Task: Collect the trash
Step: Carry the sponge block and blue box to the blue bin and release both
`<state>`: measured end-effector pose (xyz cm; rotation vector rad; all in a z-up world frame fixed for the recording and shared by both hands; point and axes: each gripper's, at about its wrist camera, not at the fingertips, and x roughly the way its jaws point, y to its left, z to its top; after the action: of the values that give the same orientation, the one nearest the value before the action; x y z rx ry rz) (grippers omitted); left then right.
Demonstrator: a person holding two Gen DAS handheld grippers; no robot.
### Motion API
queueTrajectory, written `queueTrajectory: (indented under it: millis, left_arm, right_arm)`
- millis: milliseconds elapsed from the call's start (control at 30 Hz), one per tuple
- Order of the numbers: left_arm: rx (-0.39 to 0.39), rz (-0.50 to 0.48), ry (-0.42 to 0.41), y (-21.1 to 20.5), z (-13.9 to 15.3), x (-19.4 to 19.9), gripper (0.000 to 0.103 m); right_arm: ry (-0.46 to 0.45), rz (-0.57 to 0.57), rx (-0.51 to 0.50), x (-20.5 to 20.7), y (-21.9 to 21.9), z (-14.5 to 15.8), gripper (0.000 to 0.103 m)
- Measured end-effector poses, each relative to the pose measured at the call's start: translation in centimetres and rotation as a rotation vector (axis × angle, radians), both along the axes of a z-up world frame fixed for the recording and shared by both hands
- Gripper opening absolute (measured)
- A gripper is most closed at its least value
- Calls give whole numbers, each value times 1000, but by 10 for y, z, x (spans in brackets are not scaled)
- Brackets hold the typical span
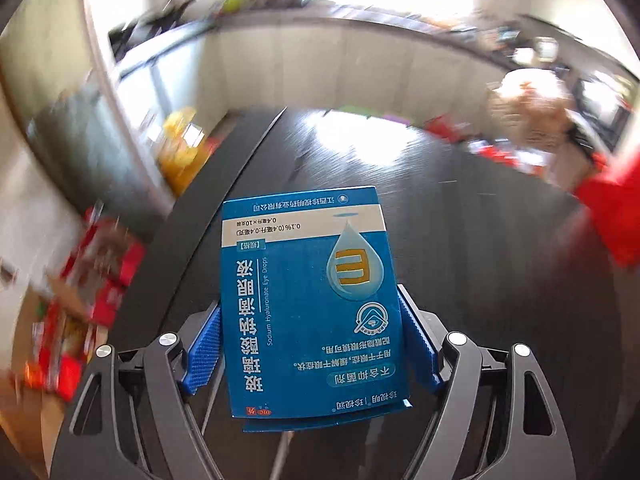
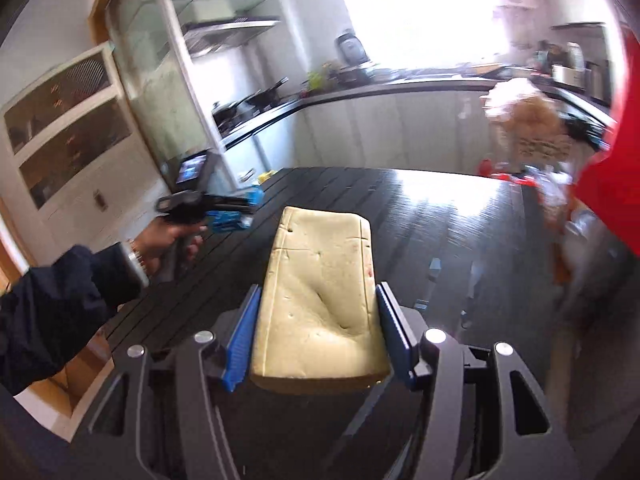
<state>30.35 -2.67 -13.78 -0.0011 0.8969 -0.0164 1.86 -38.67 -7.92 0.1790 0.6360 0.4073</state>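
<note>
In the left wrist view my left gripper (image 1: 310,304) is shut on a blue eye-drops box (image 1: 304,304), with a blue pad pressed against each long side. The box is printed with white text and a drop logo and hangs above the black table (image 1: 460,248). My right gripper (image 2: 318,292) is shut on a pale yellow foam block (image 2: 320,296), dented and slightly stained, which sticks out forward over the table (image 2: 420,216). The right wrist view also shows the left gripper (image 2: 230,212) at the table's left edge, held by a hand in a dark sleeve.
A red bag (image 1: 616,208) hangs at the right, also seen as the red bag (image 2: 612,140). Beside it sit a clear bag of wrappers (image 2: 524,132) and red scraps. Red and yellow packets (image 1: 92,280) lie left of the table. A kitchen counter (image 2: 360,92) runs behind.
</note>
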Motion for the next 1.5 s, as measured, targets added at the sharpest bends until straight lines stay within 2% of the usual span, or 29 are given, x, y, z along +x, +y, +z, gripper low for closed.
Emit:
queueTrajectory:
  millis: [100, 200, 267, 333, 367, 400, 433, 500, 567, 600, 633, 700, 833, 967, 1067, 1167, 1200, 1233, 1367, 1500]
  left_arm:
    - [-27, -160, -101, -25, 29, -61, 74]
    - [-73, -344, -167, -52, 48, -128, 75]
    - [-107, -485, -193, -76, 55, -179, 75]
    - [-135, -606, -196, -98, 55, -221, 75]
    - [-152, -665, -193, -111, 55, -242, 75]
    - [-166, -718, -189, -123, 55, -260, 75]
    - [-185, -781, -181, -139, 54, -283, 75]
    - [-211, -874, -166, -168, 50, -317, 75]
    - [-220, -969, -159, -200, 45, -359, 75]
    - [-222, -1001, -153, -211, 41, -373, 75]
    - [-232, -1046, -135, -227, 37, -393, 75]
    - [-235, -1132, -104, -260, 26, -428, 75]
    - [-222, -1289, -20, -327, -10, -487, 75]
    - [-131, -1436, 96, -401, -82, -545, 75]
    - [-58, -1475, 215, -444, -144, -570, 75]
    - [13, -1476, 320, -477, -200, -581, 77]
    - [33, -1465, 338, -485, -215, -583, 85]
    - [40, -1461, 342, -489, -221, -584, 96]
    - [50, -1462, 302, -497, -223, -586, 95]
    - [16, -1455, 231, -486, -189, -574, 95]
  right_arm:
    - [16, -195, -12, -82, -46, -6, 57]
    - [107, -467, -28, -184, -97, -24, 57]
    - [207, -646, -52, -251, -122, -49, 57]
    - [325, -772, -8, -306, -141, -91, 57]
    - [364, -796, 15, -320, -143, -109, 57]
    - [427, -816, 55, -335, -145, -143, 57]
    - [460, -823, 73, -339, -146, -161, 57]
    - [575, -839, 120, -342, -146, -223, 57]
    - [645, -876, 183, -344, -153, -276, 57]
    - [665, -895, 205, -346, -156, -293, 59]
    - [689, -917, 242, -351, -162, -310, 67]
    - [667, -938, 281, -368, -167, -314, 77]
    - [526, -1018, 281, -428, -191, -283, 79]
    - [392, -1148, 300, -503, -210, -260, 81]
    - [360, -1197, 321, -543, -211, -260, 81]
    - [372, -1217, 311, -558, -208, -268, 81]
    - [381, -1222, 302, -558, -207, -268, 81]
    - [389, -1225, 293, -559, -205, -270, 83]
    - [412, -1228, 275, -558, -208, -271, 87]
    - [393, -1209, 210, -535, -207, -253, 89]
